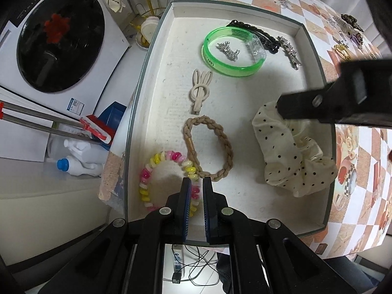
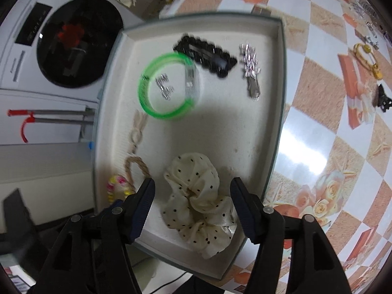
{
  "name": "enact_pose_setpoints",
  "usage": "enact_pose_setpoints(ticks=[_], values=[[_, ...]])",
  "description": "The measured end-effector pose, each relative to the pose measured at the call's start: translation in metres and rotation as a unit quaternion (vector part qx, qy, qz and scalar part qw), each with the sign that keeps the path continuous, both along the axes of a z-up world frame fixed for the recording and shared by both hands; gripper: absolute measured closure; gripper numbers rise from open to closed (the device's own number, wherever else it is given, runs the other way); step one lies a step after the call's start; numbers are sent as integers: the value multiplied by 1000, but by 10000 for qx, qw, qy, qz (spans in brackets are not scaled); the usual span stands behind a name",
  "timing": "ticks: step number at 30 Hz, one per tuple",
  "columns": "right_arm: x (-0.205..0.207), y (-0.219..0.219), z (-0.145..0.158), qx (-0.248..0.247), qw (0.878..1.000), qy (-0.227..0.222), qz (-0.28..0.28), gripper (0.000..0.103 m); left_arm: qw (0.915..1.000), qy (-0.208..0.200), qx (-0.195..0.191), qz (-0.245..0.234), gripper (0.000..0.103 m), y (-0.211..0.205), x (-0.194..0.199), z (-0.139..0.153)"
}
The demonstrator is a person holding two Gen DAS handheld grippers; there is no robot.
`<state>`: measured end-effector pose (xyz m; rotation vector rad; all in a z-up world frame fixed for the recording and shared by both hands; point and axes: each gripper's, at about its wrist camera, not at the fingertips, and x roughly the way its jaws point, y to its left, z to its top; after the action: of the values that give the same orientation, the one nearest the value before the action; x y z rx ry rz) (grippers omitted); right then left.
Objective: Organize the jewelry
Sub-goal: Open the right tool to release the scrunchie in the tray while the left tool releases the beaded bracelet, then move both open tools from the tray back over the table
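A shallow white tray [image 1: 156, 78] held the sorted pieces. A cream scrunchie [image 2: 198, 201] with black dots lay crumpled near one side wall. A translucent green bangle [image 1: 232, 51] lay flat toward the far end, small silver clips [image 1: 226, 50] inside its ring, a black beaded clip [image 2: 205, 54] and a sparkly silver clip [image 2: 251, 71] beyond it. A cream rabbit-ear clip [image 1: 199, 90], a tan braided hair tie [image 1: 208, 147] and a pink-and-yellow coil tie [image 1: 159, 178] ran in a row.

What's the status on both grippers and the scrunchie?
Left gripper shut, empty, over the spiral hair tie. Right gripper open, clear of the polka-dot scrunchie, which lies in the tray. Nothing in the way.
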<state>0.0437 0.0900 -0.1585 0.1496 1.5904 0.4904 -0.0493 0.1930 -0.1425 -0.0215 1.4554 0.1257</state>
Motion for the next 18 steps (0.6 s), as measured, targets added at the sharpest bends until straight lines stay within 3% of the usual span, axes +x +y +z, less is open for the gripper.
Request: enact_pose_setpoints(ticks=[6,14,17,18], values=[[1,-24,25,195,9992,-107,-336,30,9999,-37,-46,-90,89,-4,6,7],[-6,-73,36,117,9973,-86,-716,26,9998,15,-30,-214,88,-13,16,12],[-9,-94,41,53,9963,-95,-858,25,9998,-59,95,-180,0,-15,19,17],[-10,-101,41,41,9957,-80,-920,25,9993,-253,205,-184,0,-17,18,24]])
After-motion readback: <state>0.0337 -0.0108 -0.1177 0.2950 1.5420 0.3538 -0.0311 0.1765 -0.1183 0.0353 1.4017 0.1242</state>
